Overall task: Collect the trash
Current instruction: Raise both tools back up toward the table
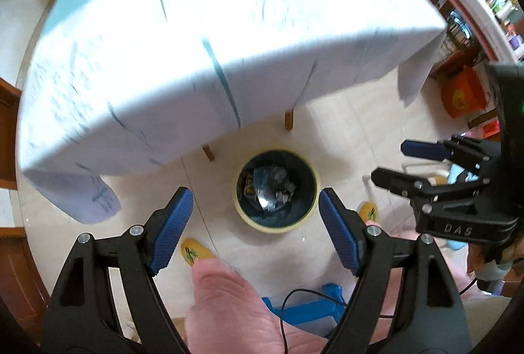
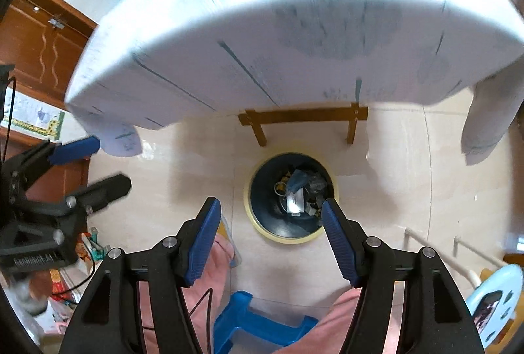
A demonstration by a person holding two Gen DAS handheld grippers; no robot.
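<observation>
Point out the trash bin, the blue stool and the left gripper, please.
trash bin [image 1: 315,190]: left wrist view, yellow rim, right side.
blue stool [image 2: 229,321]: right wrist view, left leg.
left gripper [image 1: 255,231]: left wrist view, midway between its open fingertips.

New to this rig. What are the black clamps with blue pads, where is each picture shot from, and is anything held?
There is no robot arm here: a person holds one two-finger gripper in each hand. Each picture comes from a fisheye camera on a gripper, looking forward along its fingers.

In the left wrist view, the left gripper fills the foreground, and the right gripper shows at the side. In the right wrist view, the right gripper is in front.

Both are open and hold nothing. They point down at a round trash bin on the tiled floor, with crumpled trash inside. Behind it stands a table under a pale tablecloth. A blue stool and the person's pink-clad legs are below.
</observation>
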